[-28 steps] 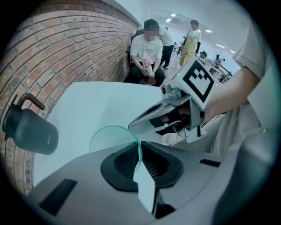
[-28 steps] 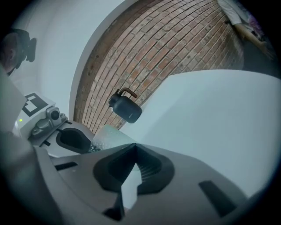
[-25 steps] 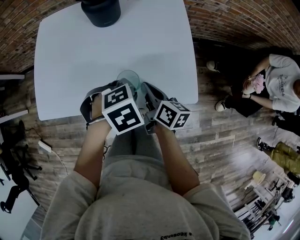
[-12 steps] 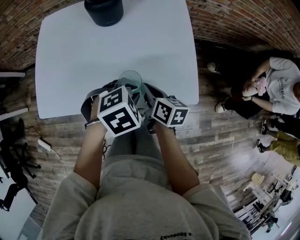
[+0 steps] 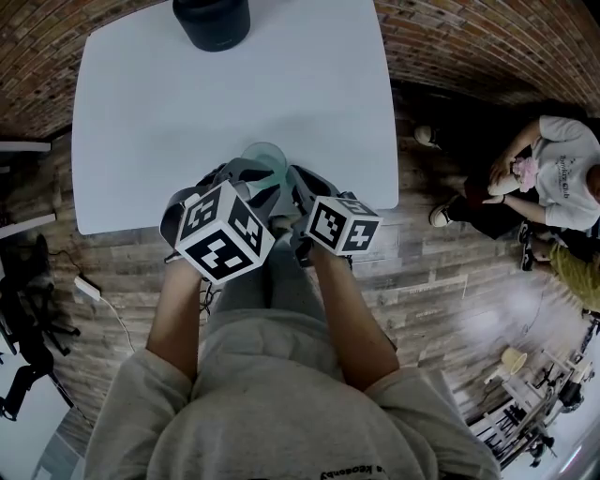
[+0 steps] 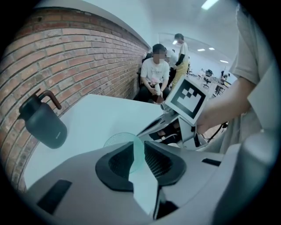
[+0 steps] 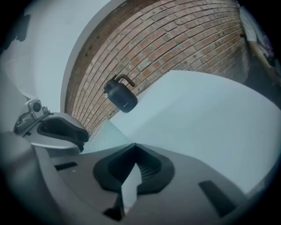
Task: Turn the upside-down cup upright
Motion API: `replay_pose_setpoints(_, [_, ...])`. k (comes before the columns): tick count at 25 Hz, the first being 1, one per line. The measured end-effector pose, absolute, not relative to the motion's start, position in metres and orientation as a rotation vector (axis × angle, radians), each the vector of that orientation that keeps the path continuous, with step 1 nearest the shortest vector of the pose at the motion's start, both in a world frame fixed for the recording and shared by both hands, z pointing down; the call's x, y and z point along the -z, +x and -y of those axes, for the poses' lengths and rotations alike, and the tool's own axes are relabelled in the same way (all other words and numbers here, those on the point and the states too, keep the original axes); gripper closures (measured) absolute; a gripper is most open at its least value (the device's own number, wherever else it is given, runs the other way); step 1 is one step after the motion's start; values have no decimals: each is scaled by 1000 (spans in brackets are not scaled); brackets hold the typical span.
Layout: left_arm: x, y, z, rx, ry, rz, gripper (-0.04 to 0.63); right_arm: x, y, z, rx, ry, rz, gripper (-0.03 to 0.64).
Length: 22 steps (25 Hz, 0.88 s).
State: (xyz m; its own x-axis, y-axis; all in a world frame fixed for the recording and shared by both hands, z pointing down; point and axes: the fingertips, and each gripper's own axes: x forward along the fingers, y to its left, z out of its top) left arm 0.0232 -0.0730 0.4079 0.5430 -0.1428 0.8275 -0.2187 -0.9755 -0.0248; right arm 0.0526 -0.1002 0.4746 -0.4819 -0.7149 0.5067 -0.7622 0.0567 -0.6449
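One white table (image 5: 234,103) spreads out ahead of both tongs. Its near edge lies just under them and its right edge runs close beside the right tongs. The top is bare beyond them and off to the left, so those are the free ways to move.

One dark jug (image 5: 212,21) with a handle stands well beyond the tongs at the far edge, out of the way.

Left tongs (image 6: 139,151) point steeply down. Their jaws are opening, with the thin wall of the cup between the pads, which do not seem to clamp it. This reads as a letting-go.

Right tongs (image 7: 134,148) are clenched on nothing, just beside the left pair, apparently only standing by.

Smallest is the clear bluish cup (image 5: 265,157), on the table at the tips of the left tongs and near the table's front edge, where a nudge could tip it off. I cannot tell for sure which way up it stands.
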Motion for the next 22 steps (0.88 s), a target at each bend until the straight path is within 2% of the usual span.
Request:
replay_pose_setpoints(9, [-362, 9, 95, -764, 2713, 684, 535, -436, 65, 105, -1255, 1656, 2312, 611])
replay_pose_setpoints(13, [-342, -1, 105, -512, 2647, 913, 578, -398, 59, 110, -1092, 1671, 2389, 611])
replay_pose_setpoints(22, [-263, -10, 101, -276, 2702, 1209, 584, -282, 39, 105, -604, 1698, 2556, 611])
